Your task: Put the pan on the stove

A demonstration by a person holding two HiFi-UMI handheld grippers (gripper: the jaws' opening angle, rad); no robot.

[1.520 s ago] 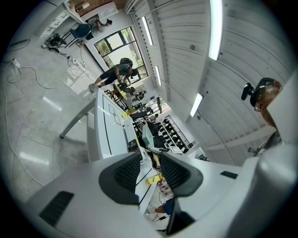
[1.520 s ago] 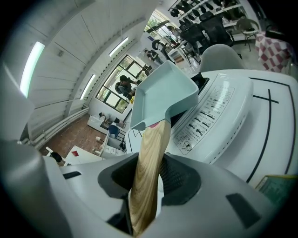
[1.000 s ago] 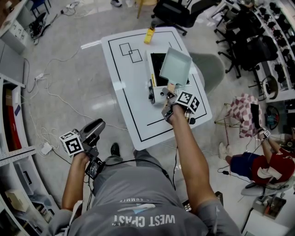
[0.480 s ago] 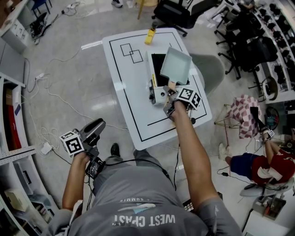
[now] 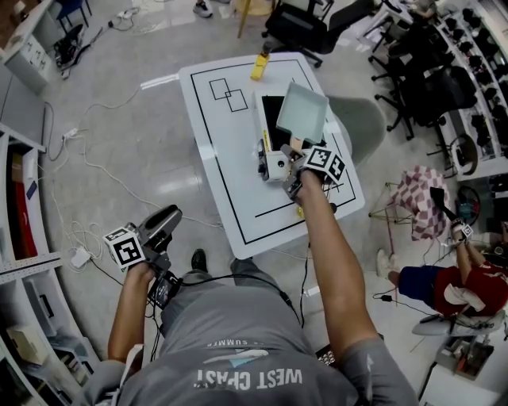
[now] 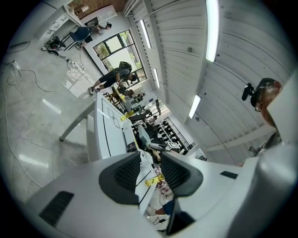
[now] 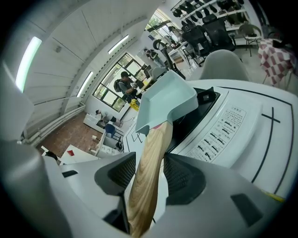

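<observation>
A pale teal square pan (image 5: 302, 111) with a wooden handle (image 7: 148, 158) rests over the black top of the white stove (image 5: 274, 151) on the white table (image 5: 230, 182). My right gripper (image 5: 295, 162) is at the stove's near corner, the handle lying between its jaws. In the right gripper view the jaws (image 7: 145, 169) are opening and a gap shows beside the handle. The pan (image 7: 167, 102) tilts up ahead of them above the stove (image 7: 219, 125). My left gripper (image 5: 163, 220) hangs low at the left, away from the table, open and empty (image 6: 149, 172).
A yellow object (image 5: 259, 66) lies at the table's far edge. Black lines and small squares (image 5: 226, 91) mark the tabletop. Office chairs (image 5: 302, 24) stand behind the table, a grey chair (image 5: 361, 119) to its right. A seated person (image 5: 452, 285) is at the right. Cables cross the floor at the left.
The pan and my right gripper have shifted slightly further away over the stove. The left gripper has stayed where it was.
</observation>
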